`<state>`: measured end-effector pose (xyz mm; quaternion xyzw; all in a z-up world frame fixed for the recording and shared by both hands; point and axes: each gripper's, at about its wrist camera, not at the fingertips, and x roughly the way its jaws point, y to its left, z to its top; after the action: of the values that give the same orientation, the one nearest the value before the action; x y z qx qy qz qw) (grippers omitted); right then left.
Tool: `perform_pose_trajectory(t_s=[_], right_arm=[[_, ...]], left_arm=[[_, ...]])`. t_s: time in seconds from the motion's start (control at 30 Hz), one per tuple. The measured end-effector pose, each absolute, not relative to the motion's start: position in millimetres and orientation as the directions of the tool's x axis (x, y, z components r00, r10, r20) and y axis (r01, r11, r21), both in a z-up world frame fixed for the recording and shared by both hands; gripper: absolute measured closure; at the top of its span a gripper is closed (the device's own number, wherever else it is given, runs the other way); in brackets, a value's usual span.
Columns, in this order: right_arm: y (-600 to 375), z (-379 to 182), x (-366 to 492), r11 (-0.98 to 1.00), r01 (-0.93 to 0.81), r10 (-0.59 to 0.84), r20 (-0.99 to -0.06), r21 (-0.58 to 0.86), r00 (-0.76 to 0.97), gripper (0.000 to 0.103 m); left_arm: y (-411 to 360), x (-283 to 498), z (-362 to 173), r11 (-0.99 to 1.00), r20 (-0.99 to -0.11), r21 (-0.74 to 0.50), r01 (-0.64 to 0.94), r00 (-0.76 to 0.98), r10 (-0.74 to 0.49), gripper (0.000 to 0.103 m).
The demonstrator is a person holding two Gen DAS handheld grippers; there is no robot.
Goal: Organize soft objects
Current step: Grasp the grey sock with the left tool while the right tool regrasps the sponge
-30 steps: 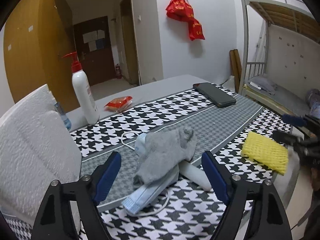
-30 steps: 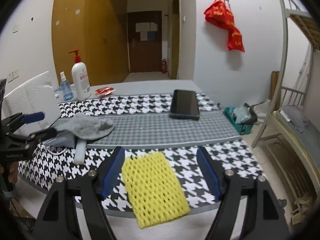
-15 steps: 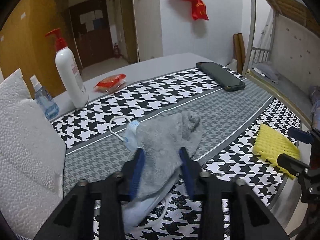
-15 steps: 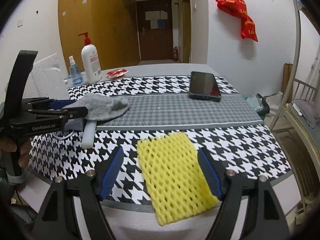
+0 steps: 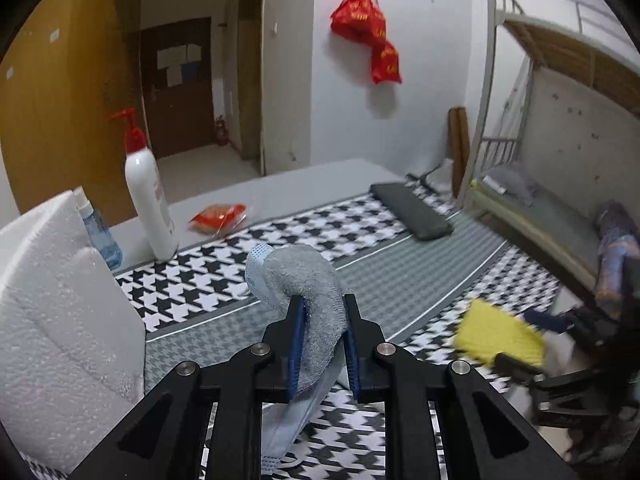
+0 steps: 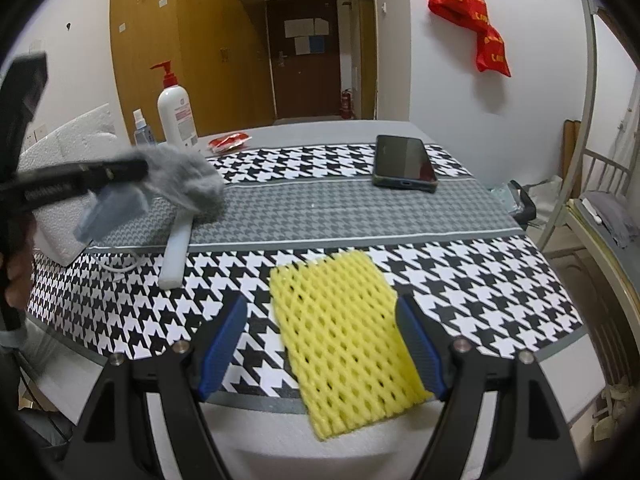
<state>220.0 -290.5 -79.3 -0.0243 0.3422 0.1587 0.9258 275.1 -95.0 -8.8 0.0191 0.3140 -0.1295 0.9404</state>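
Left wrist view: the left claw [image 5: 322, 340] has just been closing, and its two blue pads now pinch one grey sock [image 5: 316, 300], with one pale blue face mask [image 5: 288, 416] caught beside the sock and hanging below the pads. Both soft pieces are lifted off the surface [image 5: 400, 280], which wears a black-and-white houndstooth cloth with a grey band along its middle. In the right wrist view the right claw [image 6: 320, 344] stands spread, its two blue pads on either side of one yellow foam net [image 6: 344, 336] that lies flat at the near edge of the surface, its near end reaching past that edge; whether the pads touch the net cannot be told. One white foam stick [image 6: 176, 252] lies on the cloth to the left of the net, under the raised sock, and one white cord [image 6: 120, 266] loops just left of the stick. At the far left stand two bottles: one white pump bottle [image 6: 176, 112] with a red head and one small clear spray bottle [image 6: 142, 132]. One red packet [image 6: 229, 141] lies just right of them, and one dark phone [image 6: 404, 164] rests far right. One white foam block [image 5: 52, 312] sits at the left edge. Two red bags [image 6: 468, 12] hang on the far wall.
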Motion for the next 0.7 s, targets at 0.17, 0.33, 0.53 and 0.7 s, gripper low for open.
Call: perform_pose_trajectory(t_s=[0.17,0.33,0.53,0.7], right_arm=[[-293.7,-77.3,216.0,0.948,-0.309,0.281,-0.632,0.068,0.722,0.023],[-297.5,-78.2,213.6,0.946,-0.315,0.290,-0.632,0.076,0.719,0.023],[-291.4,-80.3,214.0,0.938,-0.338,0.308,-0.636,0.078,0.708,0.023],[-286.7,-82.2,212.8,0.935,-0.349,0.310,-0.641,0.070,0.703,0.023]], left_arm=[[-96.9,251.1,-10.6,0.954,-0.594,-0.031,0.297,0.763,-0.257,0.083],[-91.7,233.7,-41.7,0.957,-0.644,-0.012,0.290,0.730,-0.229,0.082],[-88.5,226.7,-49.5,0.972,-0.634,0.054,0.231,0.760,-0.145,0.042],[-97.6,233.8,-49.4,0.965,-0.631,0.114,0.236,0.767,-0.113,0.042]])
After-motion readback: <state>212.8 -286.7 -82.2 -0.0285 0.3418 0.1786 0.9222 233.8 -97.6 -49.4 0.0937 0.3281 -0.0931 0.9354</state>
